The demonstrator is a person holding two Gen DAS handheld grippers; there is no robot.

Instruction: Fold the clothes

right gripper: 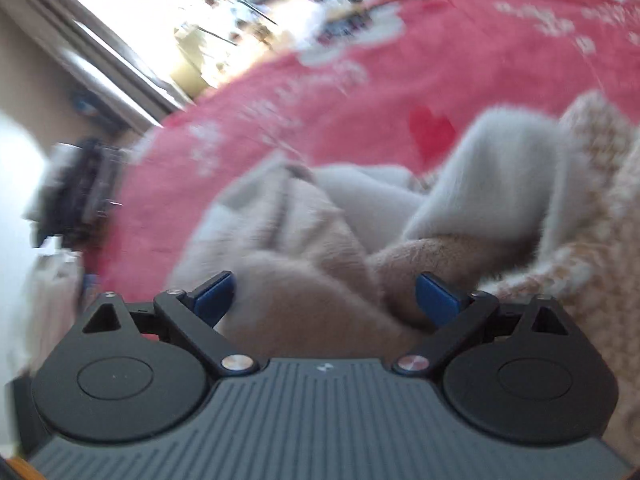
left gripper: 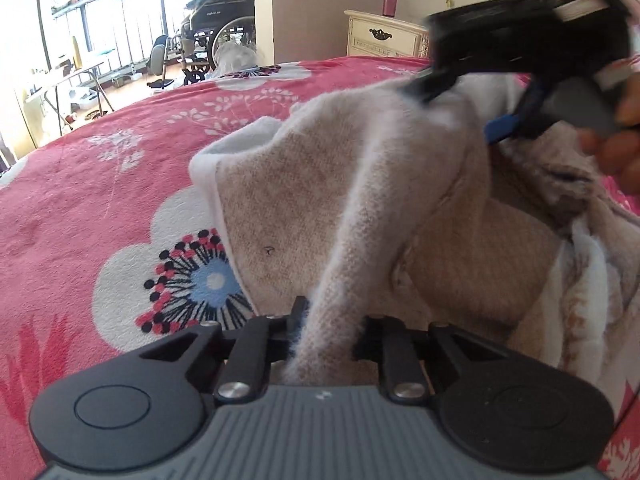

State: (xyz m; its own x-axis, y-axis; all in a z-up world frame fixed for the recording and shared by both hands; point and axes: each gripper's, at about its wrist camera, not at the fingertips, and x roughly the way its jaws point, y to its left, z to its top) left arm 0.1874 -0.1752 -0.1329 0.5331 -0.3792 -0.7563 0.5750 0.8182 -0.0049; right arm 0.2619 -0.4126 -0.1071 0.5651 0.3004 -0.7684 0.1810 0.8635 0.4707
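From your left wrist camera, your left tongs [left gripper: 326,334] were clamped on a pulled-up ridge of the beige fleecy knit garment with the white plush lining [left gripper: 320,200]. That ridge ran as a taut band straight away from the tongs, up toward your right tongs [left gripper: 460,100], which hung blurred over the garment's far upper part; whether they touched the cloth there, you could not tell from this view. So the long axis of the lifted cloth ran from one pair of tongs to the other, with the left pair the nearer and the only one plainly gripping. The rest of the garment lay rumpled on the pink flowered fleece blanket [left gripper: 120,168] that covered the bed, heaped toward the bed's right side. Beyond the far edge of the bed stood a cream carved bedside cabinet [left gripper: 384,36] with a magenta cylinder [left gripper: 391,0] on top, and a black wheelchair [left gripper: 224,28] by the bright windows.

From your right wrist camera, much smeared, your right tongs [right gripper: 326,300] stood wide apart with nothing between the blue pads [right gripper: 436,300]. The garment lay directly ahead and just under them, bunched in soft folds, not flat and not squared. To your left the other tool showed as a dark blur near the bed's edge.
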